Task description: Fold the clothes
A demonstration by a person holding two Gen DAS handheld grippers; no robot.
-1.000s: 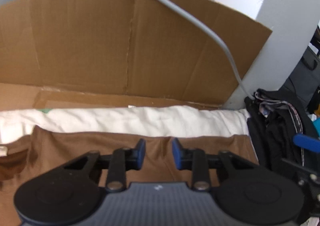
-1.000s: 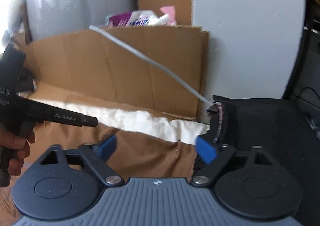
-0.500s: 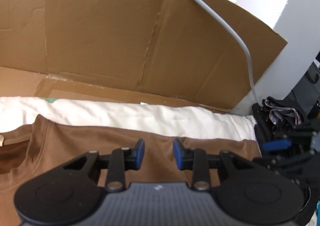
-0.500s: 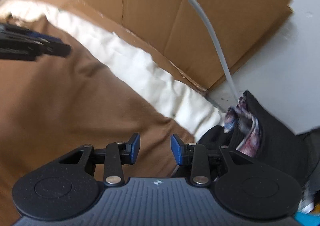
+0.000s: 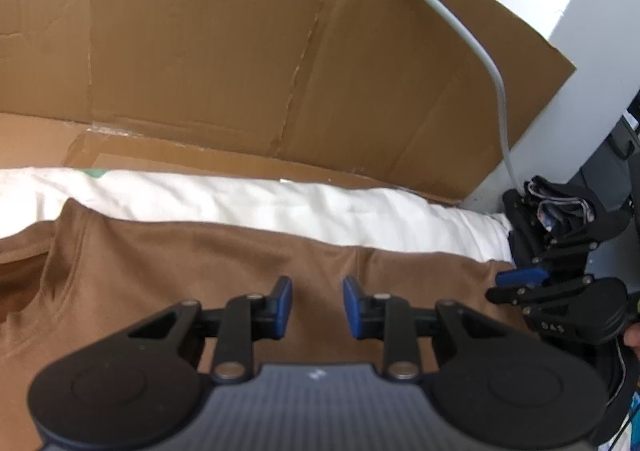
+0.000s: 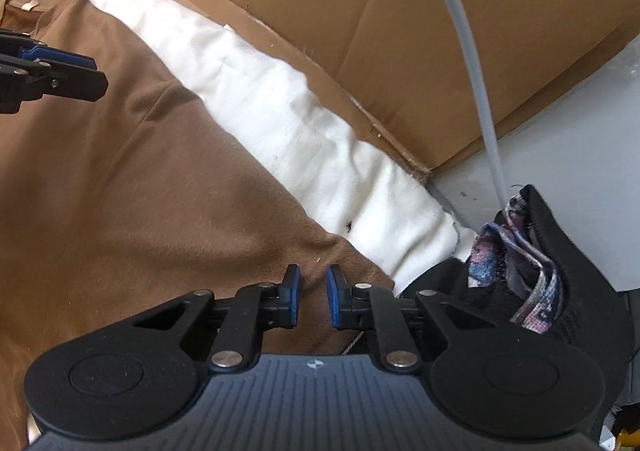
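Garment: a brown knit T-shirt (image 5: 192, 263) lies spread flat over a white padded cloth (image 5: 248, 203), its ribbed neckline at the left of the left wrist view and its far right corner near the edge of the padding.
Left gripper: the black two-finger left gripper with blue pads (image 5: 316, 307) hangs over the middle of the shirt's upper body, angled down; the jaws stand apart with a clear gap and only flat fabric shows below them, nothing pinched.
Right gripper: the black right gripper with blue pads (image 6: 313, 299) points steeply down at the shirt's right corner; its jaws are closing, a narrow gap left between the pads, and brown fabric shows through that gap. Whether any fabric has risen between the pads I cannot tell.
Grippers to each other: well apart along the shirt's top edge, each showing at the side of the other's view.
Backdrop: a tall sheet of creased brown cardboard (image 5: 260, 51) stands behind the white cloth, and a grey cable (image 6: 472, 63) arcs down in front of it.
Right side: a pile of black clothing with a patterned lining (image 6: 532, 263) sits just beside the shirt's corner, against a white wall (image 6: 568, 155).
Person: a sliver of a hand (image 5: 631, 339) shows behind the right gripper's body.
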